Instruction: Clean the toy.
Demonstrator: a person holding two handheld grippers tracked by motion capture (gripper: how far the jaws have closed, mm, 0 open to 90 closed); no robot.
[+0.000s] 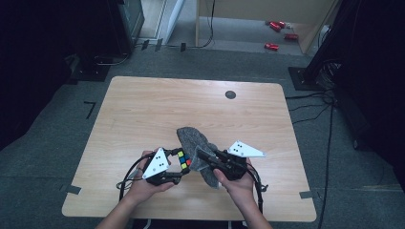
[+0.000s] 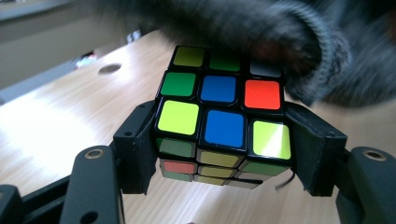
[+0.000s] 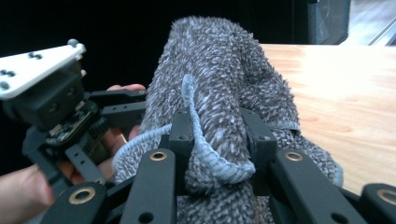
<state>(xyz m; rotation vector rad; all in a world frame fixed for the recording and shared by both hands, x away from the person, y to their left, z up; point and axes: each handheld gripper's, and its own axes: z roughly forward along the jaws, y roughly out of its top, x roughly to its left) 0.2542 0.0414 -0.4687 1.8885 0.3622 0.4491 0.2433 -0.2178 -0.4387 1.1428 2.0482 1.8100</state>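
Grey cloth (image 1: 197,152), 1, pinched by right gripper (image 1: 201,155); left gripper (image 1: 180,175) clamps 1 puzzle cube (image 1: 184,161).

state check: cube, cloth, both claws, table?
Puzzle cube: scrambled, clamped between the left claw's jaws, above the table.
Grey cloth: bunched, pinched by the right claw, draped against the cube's far side.
Left claw: shut on the cube.
Right claw: shut on the cloth.
Table: bare wood, one small dark round spot near the far edge.
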